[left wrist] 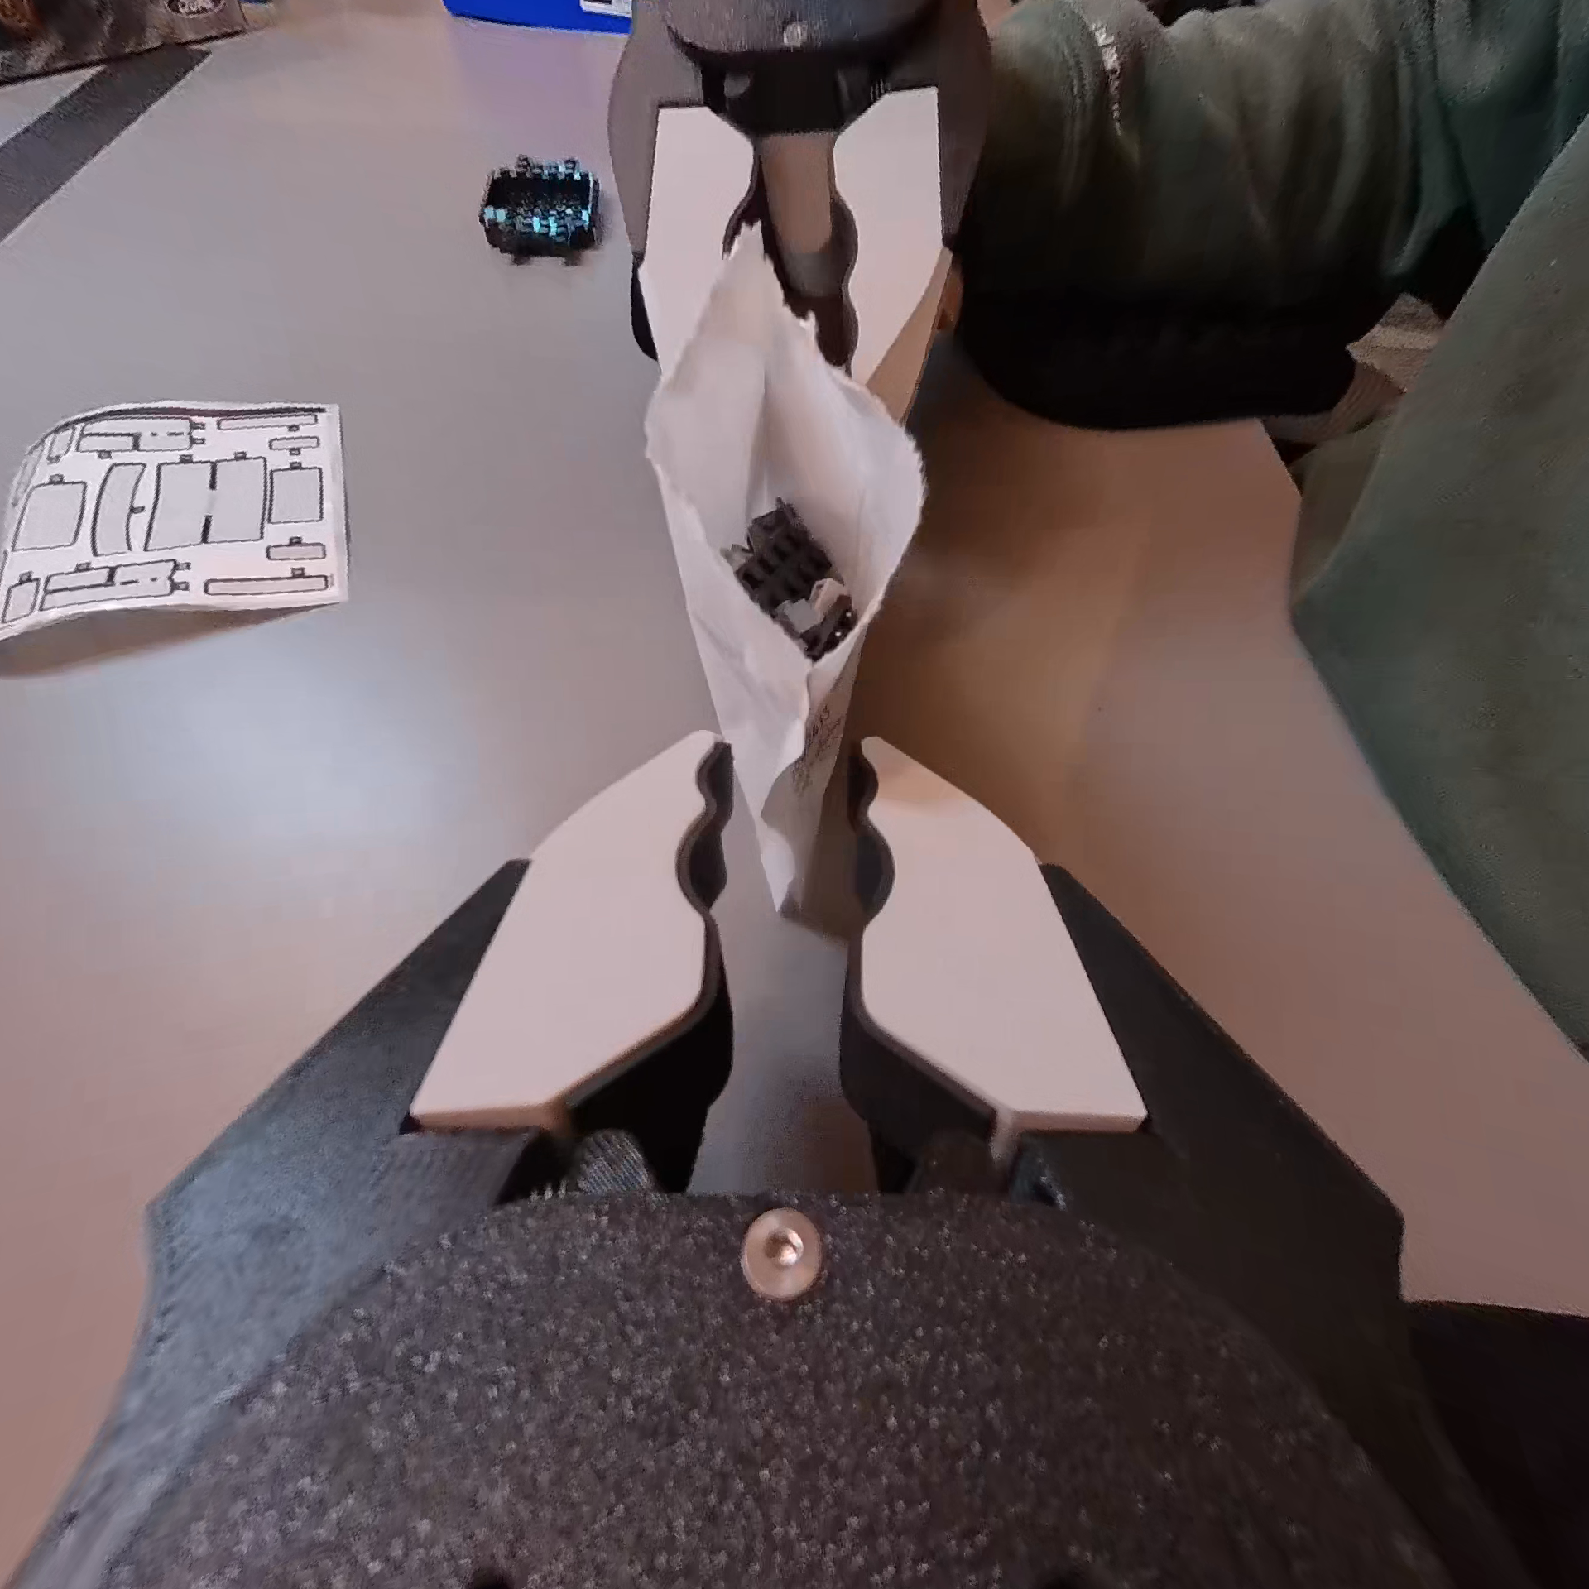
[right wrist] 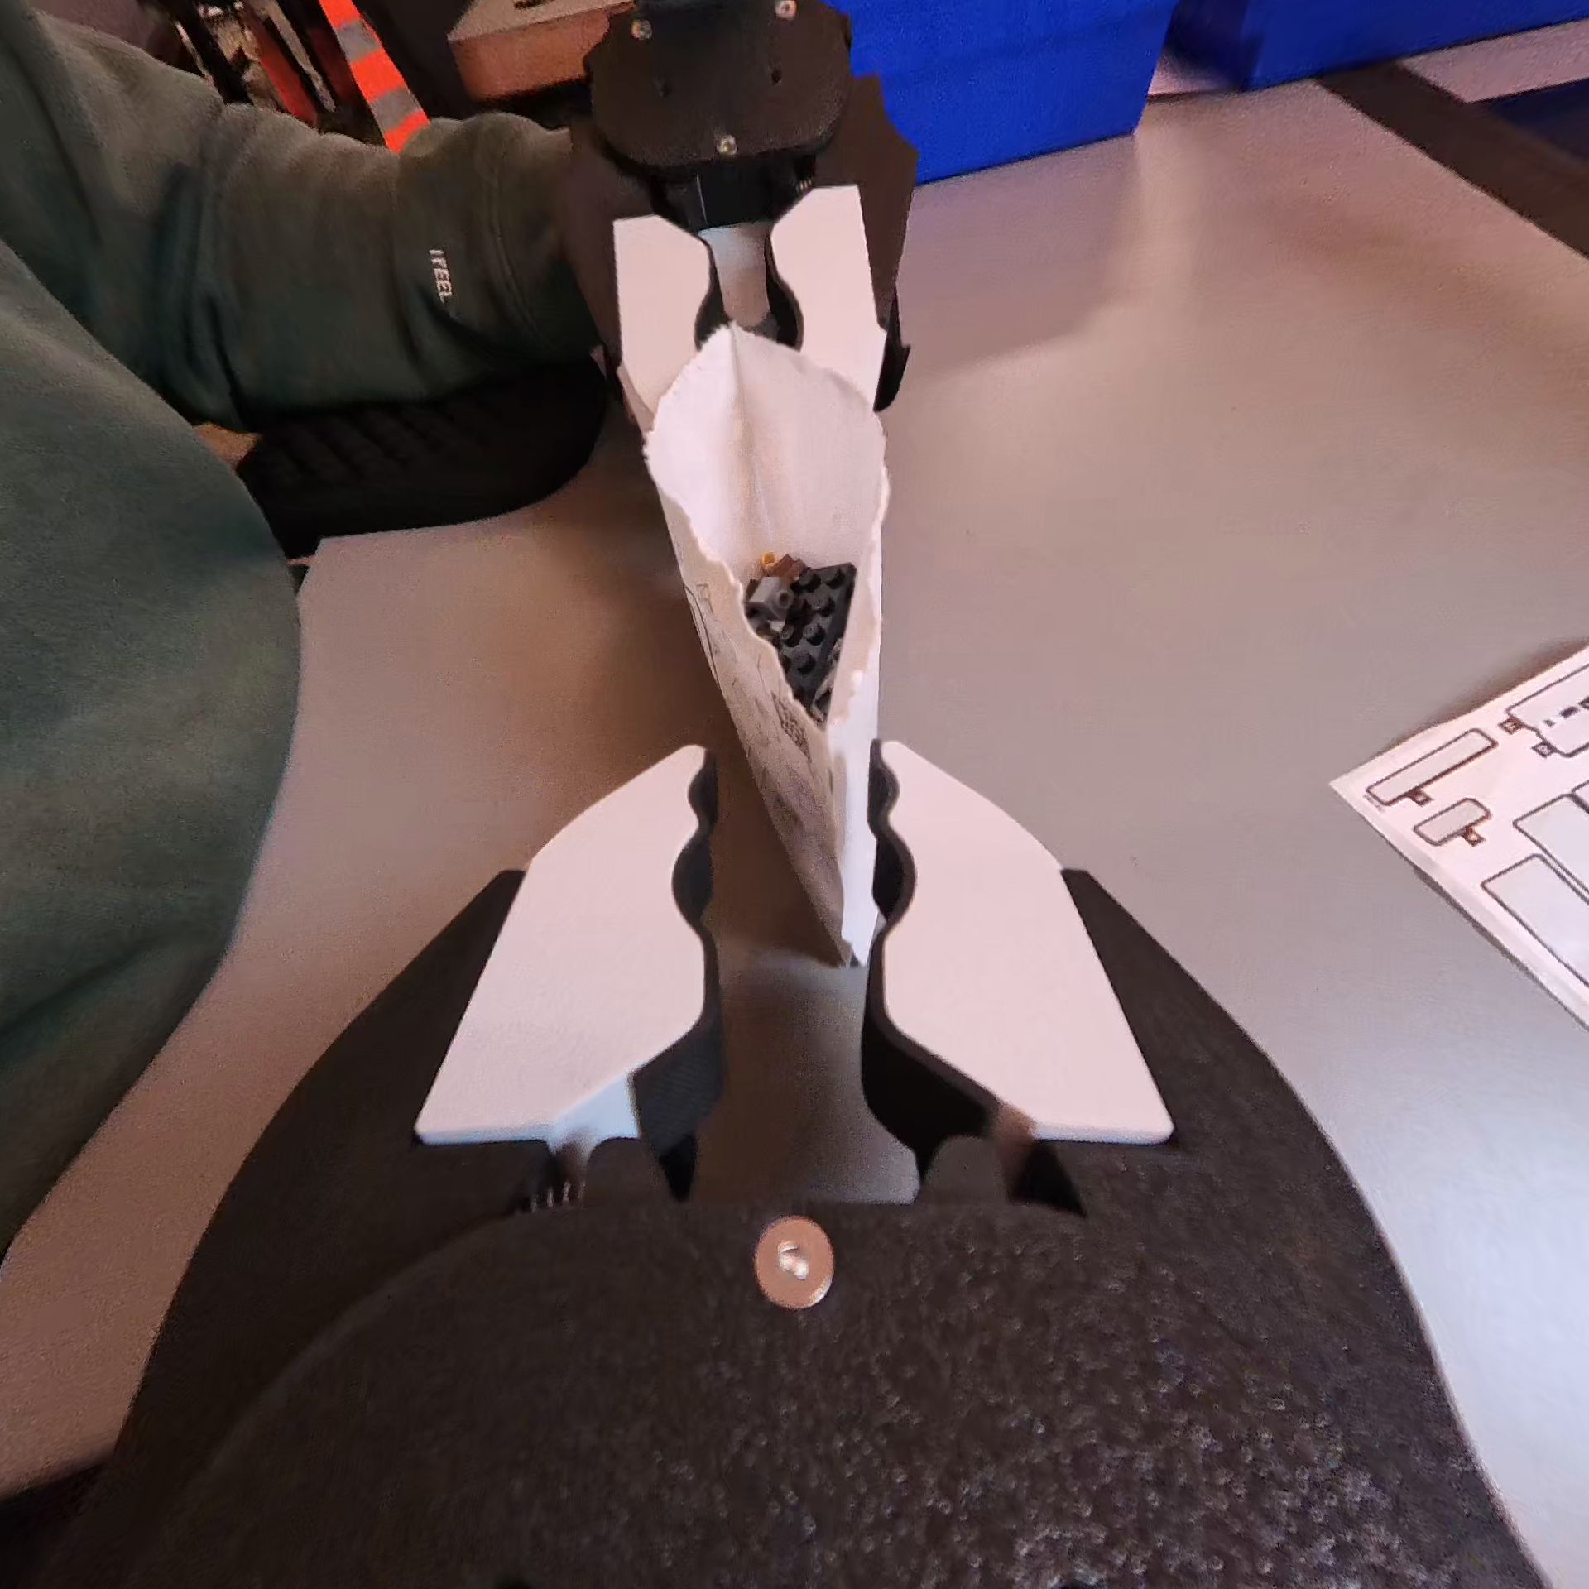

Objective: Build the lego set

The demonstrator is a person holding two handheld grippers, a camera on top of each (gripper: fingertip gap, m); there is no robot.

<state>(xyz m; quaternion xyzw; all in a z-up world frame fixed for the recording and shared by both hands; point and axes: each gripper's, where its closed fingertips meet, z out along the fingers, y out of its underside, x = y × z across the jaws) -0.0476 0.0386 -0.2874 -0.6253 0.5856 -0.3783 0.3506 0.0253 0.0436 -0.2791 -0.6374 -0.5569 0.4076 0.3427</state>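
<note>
A white paper bag (left wrist: 774,481) stands open between my two grippers, with several dark lego pieces (left wrist: 787,567) inside. My left gripper (left wrist: 787,757) has its jaws a little apart around the bag's near end. The paper lies against one finger. My right gripper (left wrist: 800,249) faces it at the bag's far end. In the right wrist view the right gripper (right wrist: 791,765) also has its jaws a little apart around its end of the bag (right wrist: 774,464). The left gripper (right wrist: 744,301) shows beyond the bag. A small black lego assembly (left wrist: 540,211) sits on the table farther off.
A sticker sheet (left wrist: 172,516) lies flat on the grey table (left wrist: 344,817); it also shows in the right wrist view (right wrist: 1505,825). A person's green sleeve (left wrist: 1247,215) runs along the table's edge. Blue bins (right wrist: 989,86) stand at the back. About 8 cm separates my left fingertips from my right.
</note>
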